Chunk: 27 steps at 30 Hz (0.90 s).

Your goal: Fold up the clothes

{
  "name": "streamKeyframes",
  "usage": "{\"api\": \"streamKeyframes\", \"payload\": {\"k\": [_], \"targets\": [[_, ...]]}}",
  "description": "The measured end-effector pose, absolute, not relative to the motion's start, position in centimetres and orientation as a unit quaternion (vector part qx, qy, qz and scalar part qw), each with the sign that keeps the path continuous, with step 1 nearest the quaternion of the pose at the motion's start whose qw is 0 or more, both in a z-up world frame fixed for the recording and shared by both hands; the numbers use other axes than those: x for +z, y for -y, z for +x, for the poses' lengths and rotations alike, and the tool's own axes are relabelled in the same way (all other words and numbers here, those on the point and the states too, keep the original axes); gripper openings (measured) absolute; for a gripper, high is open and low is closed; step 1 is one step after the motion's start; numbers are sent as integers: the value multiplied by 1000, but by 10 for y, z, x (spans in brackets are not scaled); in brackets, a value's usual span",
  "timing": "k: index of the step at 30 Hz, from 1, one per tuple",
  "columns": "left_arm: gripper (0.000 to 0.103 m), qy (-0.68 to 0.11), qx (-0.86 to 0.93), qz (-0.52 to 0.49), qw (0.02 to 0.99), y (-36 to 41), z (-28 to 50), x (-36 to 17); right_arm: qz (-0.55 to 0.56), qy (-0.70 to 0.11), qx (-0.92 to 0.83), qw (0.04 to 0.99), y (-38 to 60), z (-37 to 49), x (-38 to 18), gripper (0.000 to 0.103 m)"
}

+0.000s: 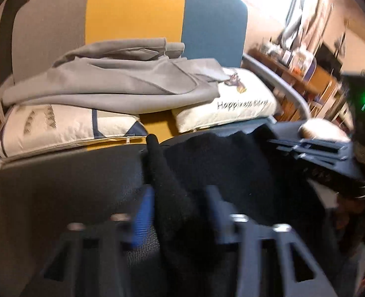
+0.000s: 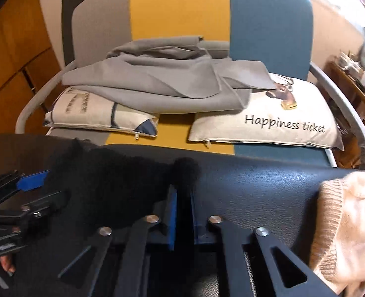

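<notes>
- The black garment (image 2: 113, 183) lay on the dark leather-textured desk (image 2: 269, 185), spread between my two claws.
- My left claw (image 1: 180, 208) was clamped on a bunched ridge of the garment; the fabric ran up between its blue pads (image 1: 142, 212).
- My right claw (image 2: 183, 212) stood narrow, its jaws nearly together. A fuzzy corner of the garment sat at its tip; I could not confirm that the pads pressed on it.
- The garment appeared black, woolly and rumpled, with no fold lines readable.
- A cream knit garment (image 2: 348, 225) lay just beside the right claw, on the desk edge.
- Beyond the desk, a grey cloth (image 2: 162, 86) rested on two printed cushions (image 2: 281, 123) on a striped bench (image 2: 182, 12).
</notes>
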<state>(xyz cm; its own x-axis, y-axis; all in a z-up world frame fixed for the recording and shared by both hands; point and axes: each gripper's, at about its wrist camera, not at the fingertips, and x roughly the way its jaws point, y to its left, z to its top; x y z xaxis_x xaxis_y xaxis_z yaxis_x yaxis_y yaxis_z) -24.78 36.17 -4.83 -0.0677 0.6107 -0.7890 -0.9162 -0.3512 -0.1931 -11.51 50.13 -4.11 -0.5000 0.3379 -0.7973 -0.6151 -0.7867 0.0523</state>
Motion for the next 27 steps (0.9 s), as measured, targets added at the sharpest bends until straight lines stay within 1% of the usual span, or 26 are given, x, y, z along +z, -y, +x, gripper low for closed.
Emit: {"api": "streamKeyframes", "payload": {"k": [2,5,8,11,14,16,19,24,27], "targets": [[3,-150,693,-432,558,-354,-249,-44,-399,-181,855,279,-499,-109,-34,9],[3,-91,691,-412,587,-332,-248,-21,-368,-209,866,268,-494,-93,-17,9],[3,-36,689,-385,614,-301,-241,8,-348,-199,879,257,-479,-77,5,9],[3,-5,680,-365,636,-268,-230,27,-326,-188,895,241,-452,-48,28,9],[3,20,675,-359,645,-231,-209,34,-307,-189,904,228,-421,-13,38,9],[3,34,669,-364,647,-207,-194,30,-300,-190,908,224,-402,7,39,9],[3,25,669,-373,642,-179,-169,13,-293,-188,910,227,-368,38,30,9],[3,16,669,-413,618,-147,-143,-27,-332,-202,891,234,-328,68,-20,9],[3,36,668,-437,601,-134,-144,-41,-339,-223,883,235,-317,82,-43,10]]}}
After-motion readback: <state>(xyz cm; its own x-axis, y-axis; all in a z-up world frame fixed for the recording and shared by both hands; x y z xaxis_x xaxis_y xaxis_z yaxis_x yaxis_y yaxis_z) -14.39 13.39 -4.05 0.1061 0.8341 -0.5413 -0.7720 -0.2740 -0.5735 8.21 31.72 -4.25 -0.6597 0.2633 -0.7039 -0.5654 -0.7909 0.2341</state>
